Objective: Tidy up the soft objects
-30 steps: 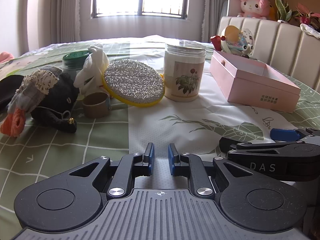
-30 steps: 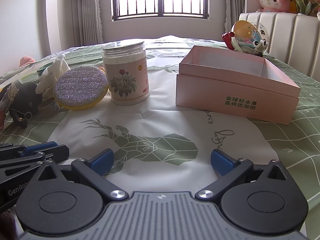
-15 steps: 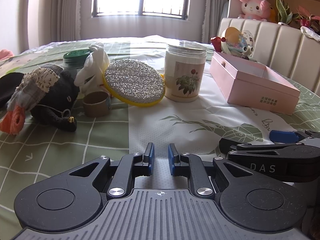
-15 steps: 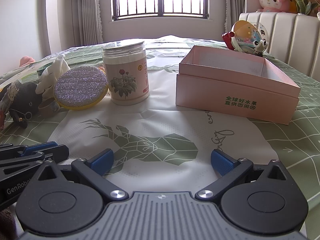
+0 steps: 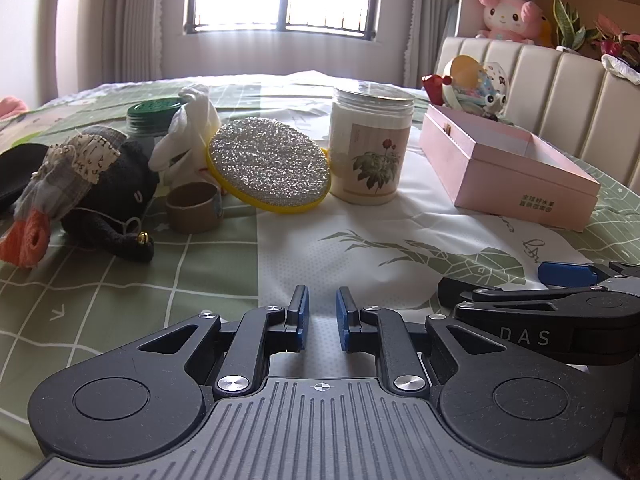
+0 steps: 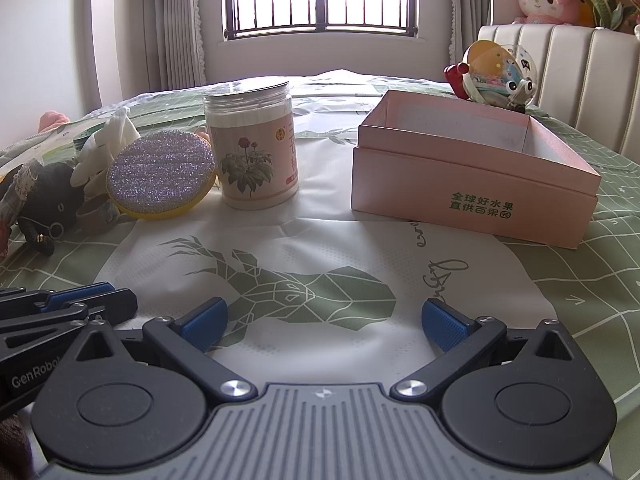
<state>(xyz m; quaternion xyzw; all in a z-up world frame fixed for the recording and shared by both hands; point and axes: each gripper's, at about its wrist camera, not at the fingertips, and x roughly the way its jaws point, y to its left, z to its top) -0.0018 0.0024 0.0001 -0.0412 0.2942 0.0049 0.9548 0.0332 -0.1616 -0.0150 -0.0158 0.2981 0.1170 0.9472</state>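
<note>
Leftmost, a black plush toy (image 5: 108,196) lies beside a white glove (image 5: 188,136) and glittery sponge (image 5: 268,164), a pink box (image 6: 472,180) farther right. The left gripper (image 5: 319,316) is nearly closed, empty; the right gripper (image 6: 324,324) gapes wide, empty.

Glittery rough scouring pad (image 5: 269,168), matt pink cardboard box (image 6: 476,188), clear glossy plastic jar (image 5: 370,144), knitted plush toy (image 5: 100,192).

Left gripper (image 5: 319,316) jaws nearly closed, right gripper (image 6: 324,324) wide.

Black plush doll (image 5: 108,184) (patchwork scarf) lies beside white glove (image 5: 192,128).
</note>
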